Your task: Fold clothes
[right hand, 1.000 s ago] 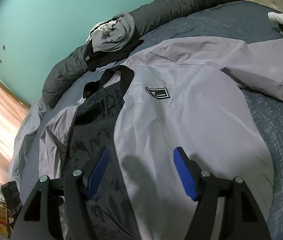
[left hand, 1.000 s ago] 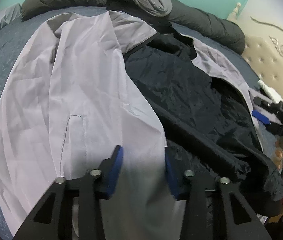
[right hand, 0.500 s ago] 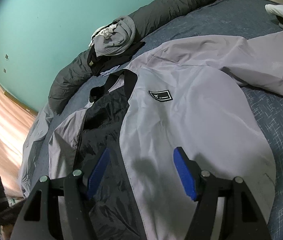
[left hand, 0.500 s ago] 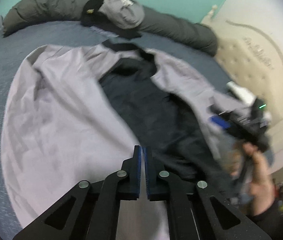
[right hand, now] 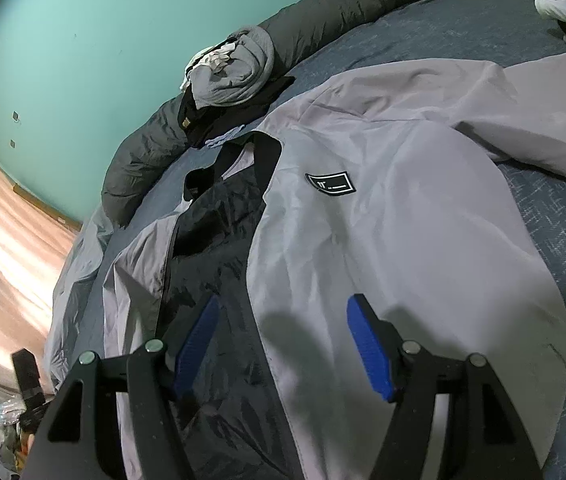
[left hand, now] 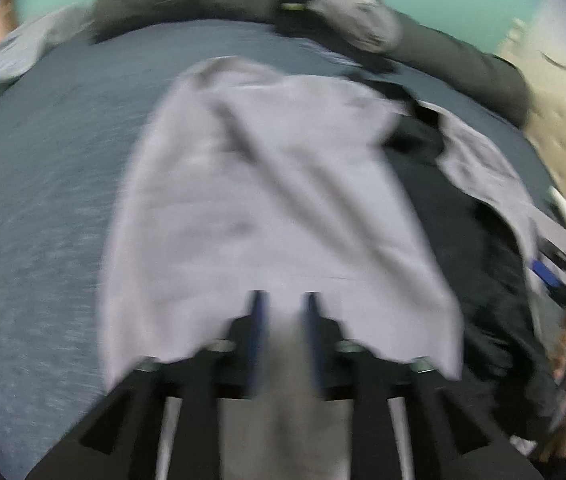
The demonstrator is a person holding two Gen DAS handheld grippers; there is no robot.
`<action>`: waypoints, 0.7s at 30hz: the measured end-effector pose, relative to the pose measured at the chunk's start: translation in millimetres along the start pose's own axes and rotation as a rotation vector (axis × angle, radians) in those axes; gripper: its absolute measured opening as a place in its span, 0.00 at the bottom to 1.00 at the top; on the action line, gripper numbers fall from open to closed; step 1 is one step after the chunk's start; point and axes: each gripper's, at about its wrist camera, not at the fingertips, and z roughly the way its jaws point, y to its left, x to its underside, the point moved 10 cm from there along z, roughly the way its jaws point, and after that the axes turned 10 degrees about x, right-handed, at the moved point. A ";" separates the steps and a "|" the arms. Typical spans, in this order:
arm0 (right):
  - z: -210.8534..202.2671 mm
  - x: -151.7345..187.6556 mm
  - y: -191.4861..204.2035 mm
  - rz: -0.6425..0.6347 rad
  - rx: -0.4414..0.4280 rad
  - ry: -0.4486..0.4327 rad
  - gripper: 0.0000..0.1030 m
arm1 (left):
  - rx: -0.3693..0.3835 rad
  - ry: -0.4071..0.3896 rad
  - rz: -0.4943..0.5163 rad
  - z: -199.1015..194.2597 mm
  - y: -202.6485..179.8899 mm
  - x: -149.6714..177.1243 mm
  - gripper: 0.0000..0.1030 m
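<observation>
While the left gripper (left hand: 283, 320) is opening over the pale grey, dark-lined jacket (right hand: 383, 240) spread on the blue bed (right hand: 563, 240), the empty, wide-apart right gripper (right hand: 283, 344) is hovering, best pinning the hem.

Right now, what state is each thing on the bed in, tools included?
Grey jacket: unzipped, dark lining showing, spread on the bed, not yet folded.
Left tool: jaws opening, grey fabric between them; picture blurred.
Right tool: open, holding nothing, above the jacket.
Clothes pile: bundled up by the dark duvet roll.
</observation>
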 end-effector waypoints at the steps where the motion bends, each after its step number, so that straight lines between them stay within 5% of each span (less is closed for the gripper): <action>1: 0.3 -0.1 1.4 0.000 -0.002 -0.001 0.66 | -0.020 -0.006 -0.028 -1.3 17.4 -0.4 0.55; 6: 4.3 2.5 8.9 -0.014 -0.006 0.005 0.66 | -0.057 0.023 -0.098 2.2 64.0 10.7 0.55; 13: 9.9 6.1 15.9 -0.020 -0.008 0.012 0.66 | -0.006 0.069 -0.109 20.5 85.2 30.5 0.53; 16: 12.6 6.4 17.4 -0.023 -0.006 0.016 0.66 | 0.016 0.066 -0.089 20.7 79.6 32.2 0.14; 21: 15.5 8.0 20.0 -0.023 -0.006 0.021 0.66 | 0.007 0.050 -0.018 8.5 68.9 26.4 0.03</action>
